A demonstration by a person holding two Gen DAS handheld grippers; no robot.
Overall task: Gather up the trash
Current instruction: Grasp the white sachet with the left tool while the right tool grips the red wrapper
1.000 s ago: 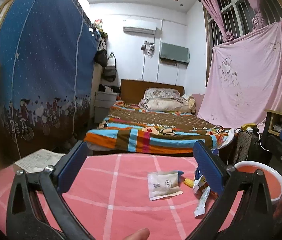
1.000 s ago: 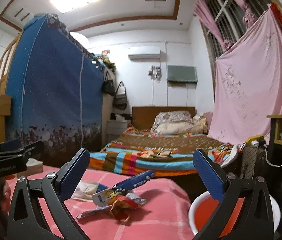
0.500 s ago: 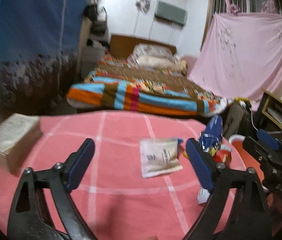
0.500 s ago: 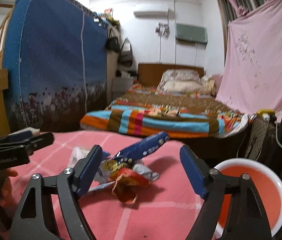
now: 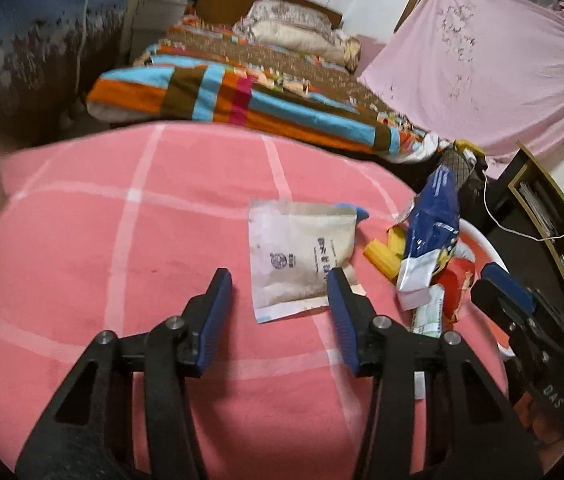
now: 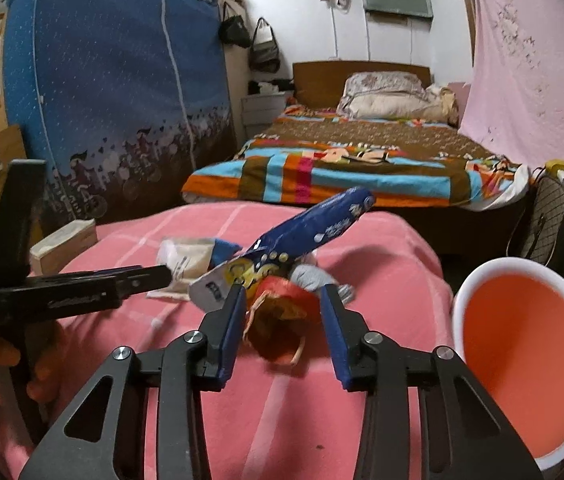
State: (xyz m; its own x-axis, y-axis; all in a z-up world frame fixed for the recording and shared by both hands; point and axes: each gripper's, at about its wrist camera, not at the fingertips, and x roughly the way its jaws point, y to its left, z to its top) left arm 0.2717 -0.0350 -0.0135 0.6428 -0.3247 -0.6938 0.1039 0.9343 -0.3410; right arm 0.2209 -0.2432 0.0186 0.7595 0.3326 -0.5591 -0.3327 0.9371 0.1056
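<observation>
The right tool point(image 6: 282, 300) is closing around a crumpled red wrapper point(image 6: 282, 314) on the pink checked tabletop point(image 6: 382, 248), jaws not yet pressing; the left tool point(image 5: 280, 284) is closing over a beige paper sachet point(image 5: 300, 258), beside a white-rimmed red bin point(image 6: 522, 340).

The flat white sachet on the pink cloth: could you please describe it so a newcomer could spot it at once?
On the pink checked tablecloth, look left of the heap of crumpled wrappers beside the orange bin. The white sachet lies flat and alone, pale with small dark print; its neighbours are crumpled and coloured blue, yellow and red.
</observation>
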